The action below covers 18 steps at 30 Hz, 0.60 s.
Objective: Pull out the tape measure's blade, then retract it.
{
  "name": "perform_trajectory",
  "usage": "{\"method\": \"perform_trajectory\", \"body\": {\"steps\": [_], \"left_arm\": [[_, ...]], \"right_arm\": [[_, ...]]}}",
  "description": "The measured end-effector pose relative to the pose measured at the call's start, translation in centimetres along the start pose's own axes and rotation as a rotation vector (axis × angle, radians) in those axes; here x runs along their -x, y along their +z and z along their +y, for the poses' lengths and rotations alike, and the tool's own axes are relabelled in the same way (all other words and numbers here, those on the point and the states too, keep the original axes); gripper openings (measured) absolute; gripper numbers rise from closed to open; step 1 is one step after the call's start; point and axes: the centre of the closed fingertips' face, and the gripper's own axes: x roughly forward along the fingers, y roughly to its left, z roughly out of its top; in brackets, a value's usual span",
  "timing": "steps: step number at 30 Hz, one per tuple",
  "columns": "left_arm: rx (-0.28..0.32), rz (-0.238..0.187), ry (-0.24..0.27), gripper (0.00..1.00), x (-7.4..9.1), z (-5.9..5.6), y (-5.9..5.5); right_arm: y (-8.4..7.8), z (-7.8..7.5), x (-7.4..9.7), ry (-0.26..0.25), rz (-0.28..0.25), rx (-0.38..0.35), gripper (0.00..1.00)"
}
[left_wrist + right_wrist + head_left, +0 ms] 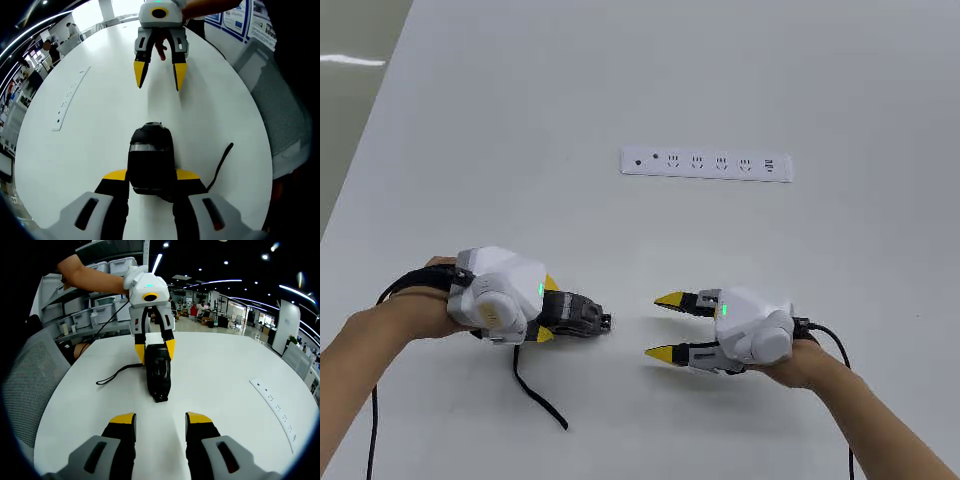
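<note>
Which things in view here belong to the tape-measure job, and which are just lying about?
Job: tape measure, held by the left gripper; open right gripper facing it.
Lying about: power strip on the white table.

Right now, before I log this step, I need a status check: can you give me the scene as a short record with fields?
tape measure: black, lying on the white table
left claw: shut on the tape measure's body
right claw: open, facing the tape measure, apart from it
blade: none seen drawn out
power strip: white, farther back on the table
</note>
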Motion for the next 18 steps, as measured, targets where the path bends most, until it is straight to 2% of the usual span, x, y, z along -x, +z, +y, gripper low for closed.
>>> {"method": "perform_trajectory", "body": {"steps": [5,18], "left_arm": [[-0.02,0.011,-0.006,0.29,-0.1,-0.1,-0.1],[0.002,0.013,0.004,0.28,-0.1,-0.1,-0.3]], "right_arm": [[0.6,-0.2,-0.9,0.01,-0.006,0.003,0.38],[1.1,0.4,-3.7,0.057,-0.004,0.025,0.32]]}}
